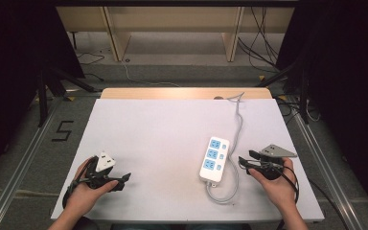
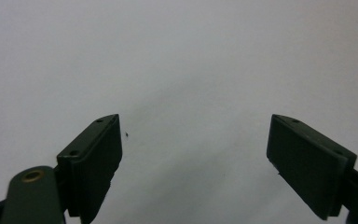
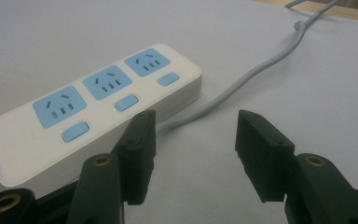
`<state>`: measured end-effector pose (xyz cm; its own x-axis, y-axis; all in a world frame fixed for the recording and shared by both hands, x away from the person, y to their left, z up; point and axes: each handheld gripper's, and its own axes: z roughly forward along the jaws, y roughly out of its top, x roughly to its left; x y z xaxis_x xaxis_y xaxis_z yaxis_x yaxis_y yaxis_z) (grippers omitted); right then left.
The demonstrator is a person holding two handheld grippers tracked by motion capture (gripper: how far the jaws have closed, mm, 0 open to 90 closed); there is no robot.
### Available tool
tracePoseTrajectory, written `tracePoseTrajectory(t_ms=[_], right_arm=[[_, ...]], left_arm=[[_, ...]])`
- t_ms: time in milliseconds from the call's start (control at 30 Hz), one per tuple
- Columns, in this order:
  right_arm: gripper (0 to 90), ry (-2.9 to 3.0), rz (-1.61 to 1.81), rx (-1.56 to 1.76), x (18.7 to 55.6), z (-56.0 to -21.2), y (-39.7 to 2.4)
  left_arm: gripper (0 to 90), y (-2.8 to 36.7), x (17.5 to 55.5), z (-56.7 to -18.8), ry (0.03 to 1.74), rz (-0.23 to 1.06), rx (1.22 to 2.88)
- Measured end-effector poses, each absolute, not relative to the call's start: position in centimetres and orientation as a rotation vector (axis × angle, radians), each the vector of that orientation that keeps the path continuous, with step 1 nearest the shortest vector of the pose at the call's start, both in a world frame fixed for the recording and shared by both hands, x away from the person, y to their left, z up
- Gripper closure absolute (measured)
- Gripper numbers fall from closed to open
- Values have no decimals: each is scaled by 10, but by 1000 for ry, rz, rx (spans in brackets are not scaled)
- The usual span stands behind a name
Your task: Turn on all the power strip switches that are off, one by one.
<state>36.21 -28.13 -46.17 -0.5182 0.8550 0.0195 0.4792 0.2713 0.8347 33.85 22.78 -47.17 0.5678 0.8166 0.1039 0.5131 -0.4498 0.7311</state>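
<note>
A white power strip with three blue sockets lies on the white table sheet, right of centre. Its grey cable loops at the near end and runs off to the far edge. My right gripper sits just right of the strip, pointing at it. In the right gripper view the jaws of my right gripper stand open and empty, with the power strip ahead left and the cable beyond. My left gripper rests at the near left, and my left gripper is open over bare sheet.
A small white block with dark slots sits by the left hand; whether it lies on the sheet or on the gripper I cannot tell. A wooden table edge shows past the sheet. Loose cables lie on the floor beyond.
</note>
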Motion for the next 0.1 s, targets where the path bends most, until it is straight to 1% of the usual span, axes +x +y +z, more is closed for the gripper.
tracePoseTrajectory(t_ms=[100], right_arm=[[483,2094,1164,1205,362,-461,-282]], left_arm=[[178,227,339,-472,1058,595,2143]])
